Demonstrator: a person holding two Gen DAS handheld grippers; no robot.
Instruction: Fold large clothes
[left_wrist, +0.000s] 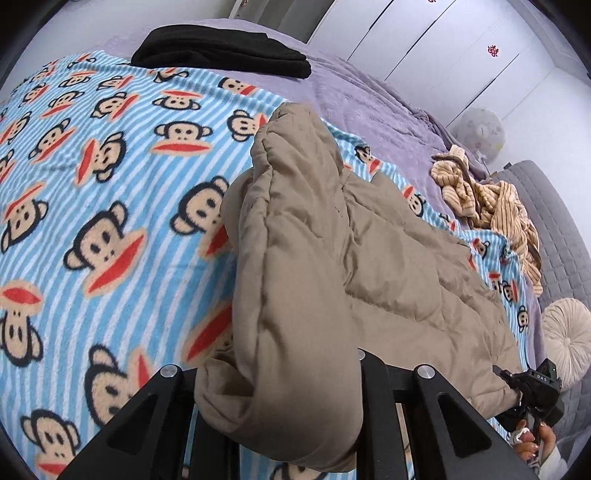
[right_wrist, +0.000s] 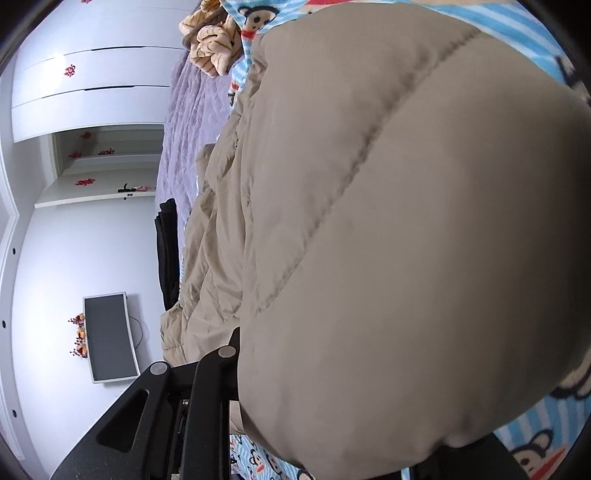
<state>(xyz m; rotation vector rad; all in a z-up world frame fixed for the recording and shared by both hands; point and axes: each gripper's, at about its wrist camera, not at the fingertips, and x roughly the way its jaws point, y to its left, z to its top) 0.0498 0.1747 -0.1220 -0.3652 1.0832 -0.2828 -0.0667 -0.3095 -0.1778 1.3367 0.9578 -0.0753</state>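
Observation:
A puffy beige quilted jacket (left_wrist: 332, 258) lies across a blue striped monkey-print blanket (left_wrist: 110, 184) on the bed. My left gripper (left_wrist: 280, 387) is shut on a bunched fold of the jacket, which bulges up between its black fingers (left_wrist: 155, 398). At the jacket's far right edge, a hand holds my right gripper (left_wrist: 532, 387). In the right wrist view the jacket (right_wrist: 406, 221) fills most of the picture and drapes over my right gripper (right_wrist: 303, 398). Only that gripper's left finger (right_wrist: 218, 373) shows, pressed against the fabric; the other is hidden under it.
Folded black clothes (left_wrist: 221, 51) sit at the blanket's far end on a purple bedspread (left_wrist: 369, 103). A crumpled tan striped garment (left_wrist: 487, 199) lies near the grey headboard (left_wrist: 554, 229), beside a round cream cushion (left_wrist: 569, 332). White wardrobes (left_wrist: 461, 44) and a monitor (right_wrist: 109, 336) line the walls.

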